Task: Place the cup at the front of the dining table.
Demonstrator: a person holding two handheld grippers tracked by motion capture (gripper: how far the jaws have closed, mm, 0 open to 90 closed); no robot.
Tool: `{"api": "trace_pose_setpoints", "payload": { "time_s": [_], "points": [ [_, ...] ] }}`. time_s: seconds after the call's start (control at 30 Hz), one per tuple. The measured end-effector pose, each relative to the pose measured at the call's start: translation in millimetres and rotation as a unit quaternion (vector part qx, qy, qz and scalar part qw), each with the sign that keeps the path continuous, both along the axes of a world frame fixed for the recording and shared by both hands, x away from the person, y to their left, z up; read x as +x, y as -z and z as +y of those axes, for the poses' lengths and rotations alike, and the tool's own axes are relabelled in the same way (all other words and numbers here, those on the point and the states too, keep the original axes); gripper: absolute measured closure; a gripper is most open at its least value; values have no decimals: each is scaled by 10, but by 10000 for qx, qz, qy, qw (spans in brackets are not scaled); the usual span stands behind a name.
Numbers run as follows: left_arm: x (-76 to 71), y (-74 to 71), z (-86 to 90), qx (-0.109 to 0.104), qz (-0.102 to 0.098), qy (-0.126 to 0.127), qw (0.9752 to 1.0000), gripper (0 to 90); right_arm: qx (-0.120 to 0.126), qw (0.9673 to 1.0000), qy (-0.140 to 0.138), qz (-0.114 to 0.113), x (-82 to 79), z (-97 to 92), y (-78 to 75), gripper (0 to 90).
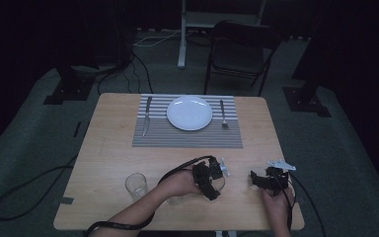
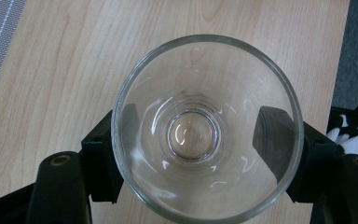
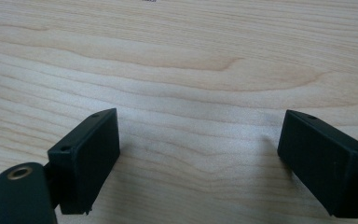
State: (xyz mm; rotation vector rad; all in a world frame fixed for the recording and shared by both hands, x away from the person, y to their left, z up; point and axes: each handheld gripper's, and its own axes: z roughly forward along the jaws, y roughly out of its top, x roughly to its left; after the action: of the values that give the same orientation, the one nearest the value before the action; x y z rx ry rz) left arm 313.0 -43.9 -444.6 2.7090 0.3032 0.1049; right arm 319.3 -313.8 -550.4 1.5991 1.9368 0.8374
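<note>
A clear drinking glass (image 2: 205, 84) stands upright on the wooden table (image 1: 108, 153), and I look down into it in the left gripper view. My left gripper (image 2: 193, 140) is shut on it, with one black jaw pressed against each side of its wall. In the high view this left gripper (image 1: 212, 180) sits near the table's front edge, right of centre. My right gripper (image 3: 198, 154) hovers open over bare wood with nothing between its jaws. In the high view the right gripper (image 1: 254, 180) is a short way right of the left one.
A second empty glass (image 1: 136, 185) stands at the front left of the table. At the far side lies a striped placemat (image 1: 187, 136) with a white plate (image 1: 189, 112), a knife (image 1: 146, 116) on its left and a fork (image 1: 223, 114) on its right. A chair (image 1: 239, 49) stands beyond the table.
</note>
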Motion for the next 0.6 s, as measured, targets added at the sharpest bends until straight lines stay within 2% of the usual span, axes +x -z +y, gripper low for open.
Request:
{"api": "trace_pose_setpoints", "payload": {
  "time_s": [0.17,0.27,0.37,0.6],
  "points": [
    [59,-36,10,-86,41,-77,9999,294,1,10000,0,0,0,0,0,124],
    [106,-56,27,-43,-36,-130,9999,294,0,10000,-1,-2,0,0,0,124],
    [128,-63,54,-76,-21,-117,9999,294,5,10000,3,2,0,1,0,124],
    [207,-89,157,-66,-43,-321,9995,294,2,10000,-1,-1,0,0,0,124]
  ]
}}
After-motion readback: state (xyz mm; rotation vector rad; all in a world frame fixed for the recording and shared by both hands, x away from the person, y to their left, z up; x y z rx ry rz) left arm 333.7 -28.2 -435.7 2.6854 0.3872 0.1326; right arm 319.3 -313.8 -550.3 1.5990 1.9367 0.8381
